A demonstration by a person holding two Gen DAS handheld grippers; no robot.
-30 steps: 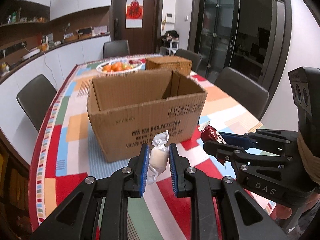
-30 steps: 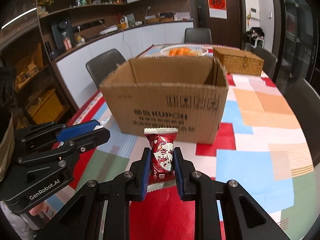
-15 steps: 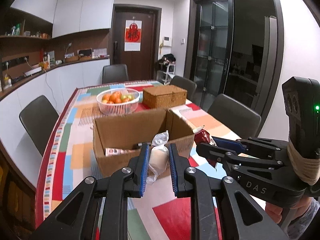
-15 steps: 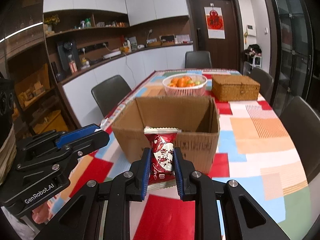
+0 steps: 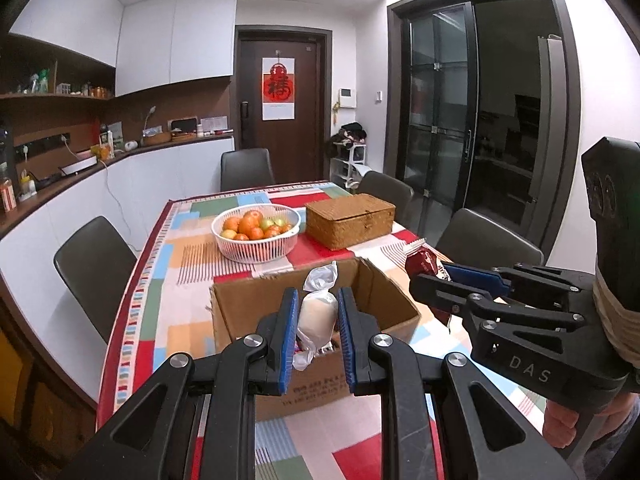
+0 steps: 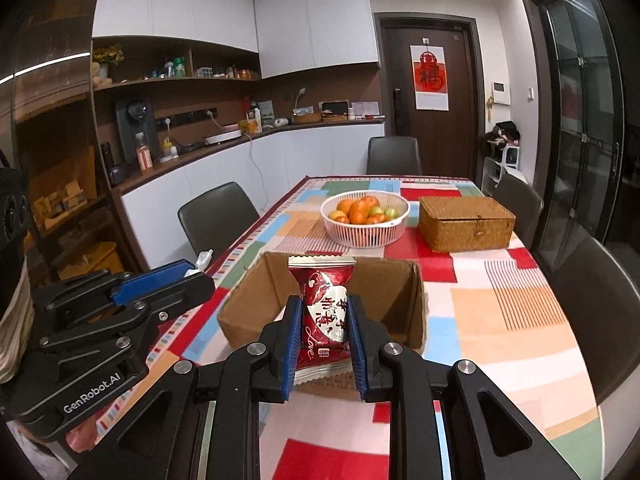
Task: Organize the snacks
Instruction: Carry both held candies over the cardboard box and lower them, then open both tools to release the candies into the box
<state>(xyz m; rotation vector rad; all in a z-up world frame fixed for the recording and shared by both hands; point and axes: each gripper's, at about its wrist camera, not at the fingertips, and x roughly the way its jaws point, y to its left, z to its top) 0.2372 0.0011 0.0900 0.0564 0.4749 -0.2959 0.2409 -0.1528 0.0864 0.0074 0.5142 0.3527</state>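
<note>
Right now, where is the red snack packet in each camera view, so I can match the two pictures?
Left wrist: red packet at right of centre, pinched in the right gripper, right of the box.
Right wrist: red packet at lower centre, upright in that gripper, in front of the box.
Shared landmark: fruit basket beyond the box.

- Illumination was even indoor ceiling light; shadows on the table (image 5: 192, 268) were soft.
- Fisheye distortion bent the door frames, with black vignetting at corners.
- Focus was sharp centrally; glass doors (image 5: 440, 120) appeared dark.
</note>
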